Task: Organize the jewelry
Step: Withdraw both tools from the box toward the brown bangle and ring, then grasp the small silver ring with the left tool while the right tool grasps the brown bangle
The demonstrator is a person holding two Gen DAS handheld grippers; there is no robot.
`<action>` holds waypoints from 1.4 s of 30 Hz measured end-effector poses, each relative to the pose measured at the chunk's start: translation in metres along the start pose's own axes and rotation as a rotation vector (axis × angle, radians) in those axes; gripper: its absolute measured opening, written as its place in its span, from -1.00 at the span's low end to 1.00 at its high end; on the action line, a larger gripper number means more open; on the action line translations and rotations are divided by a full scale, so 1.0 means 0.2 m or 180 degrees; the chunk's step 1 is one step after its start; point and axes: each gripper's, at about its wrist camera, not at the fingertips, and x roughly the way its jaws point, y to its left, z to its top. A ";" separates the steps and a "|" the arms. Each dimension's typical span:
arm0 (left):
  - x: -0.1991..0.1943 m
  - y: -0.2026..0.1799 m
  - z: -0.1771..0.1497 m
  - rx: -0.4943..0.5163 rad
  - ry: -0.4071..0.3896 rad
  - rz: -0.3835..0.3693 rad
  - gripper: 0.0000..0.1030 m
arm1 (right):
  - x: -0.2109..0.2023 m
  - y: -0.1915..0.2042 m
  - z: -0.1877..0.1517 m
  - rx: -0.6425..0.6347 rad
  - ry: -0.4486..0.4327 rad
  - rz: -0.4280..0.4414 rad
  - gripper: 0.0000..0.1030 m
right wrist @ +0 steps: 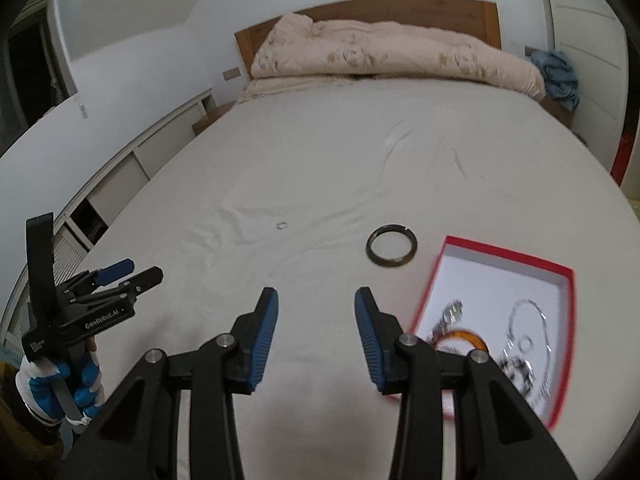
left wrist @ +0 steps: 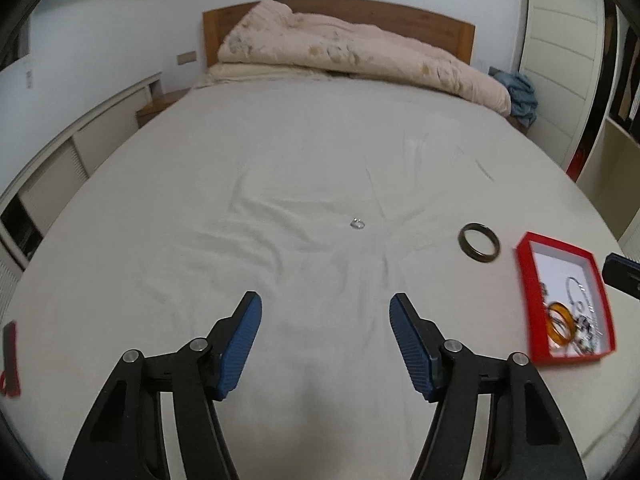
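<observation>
A small silver ring (left wrist: 357, 223) (right wrist: 282, 225) lies on the white sheet near the bed's middle. To its right rests a dark bangle (left wrist: 479, 243) (right wrist: 391, 246). A red-rimmed box (left wrist: 532, 276) (right wrist: 566, 280) right of the bangle holds an amber bangle (left wrist: 560, 322) (right wrist: 466, 338), a silver chain and other tangled pieces. My left gripper (left wrist: 326, 306) hovers over bare sheet short of the ring, jaws wide apart with nothing between them. My right gripper (right wrist: 316, 300) is open too, empty, just left of the box. The left gripper (right wrist: 120, 276) appears in the right wrist view, held by a gloved hand (right wrist: 60, 384).
A rumpled beige duvet (left wrist: 352, 52) (right wrist: 384, 56) lies against the wooden headboard. A blue cloth (left wrist: 520, 96) sits at the far right corner. A red object (left wrist: 10, 356) shows at the left edge. White cabinets run along the left wall; a wardrobe stands right.
</observation>
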 end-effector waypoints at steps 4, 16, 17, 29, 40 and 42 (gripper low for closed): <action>0.25 -0.05 0.10 0.0111 0.0078 -0.0058 0.18 | 0.28 -0.10 0.11 0.0082 0.0178 0.0053 -0.27; 0.80 -0.10 0.25 0.0336 0.0373 -0.0229 0.06 | 0.97 -0.32 0.19 0.0215 0.0875 -0.0015 -0.42; 0.84 -0.10 0.25 0.0356 0.0387 -0.0243 0.04 | 1.00 -0.32 0.19 0.0192 0.0910 -0.0021 -0.43; 1.03 -0.13 0.28 0.0497 0.0473 -0.0320 -0.28 | 1.17 -0.28 0.18 -0.0151 0.1198 -0.0033 -0.59; 1.05 -0.18 0.28 0.0752 0.0452 -0.0292 -0.60 | 1.27 -0.25 0.22 -0.0183 0.1338 -0.0020 -0.82; 1.04 -0.18 0.29 0.0711 0.0450 -0.0321 -0.61 | 1.26 -0.24 0.23 -0.0159 0.1308 -0.0016 -0.83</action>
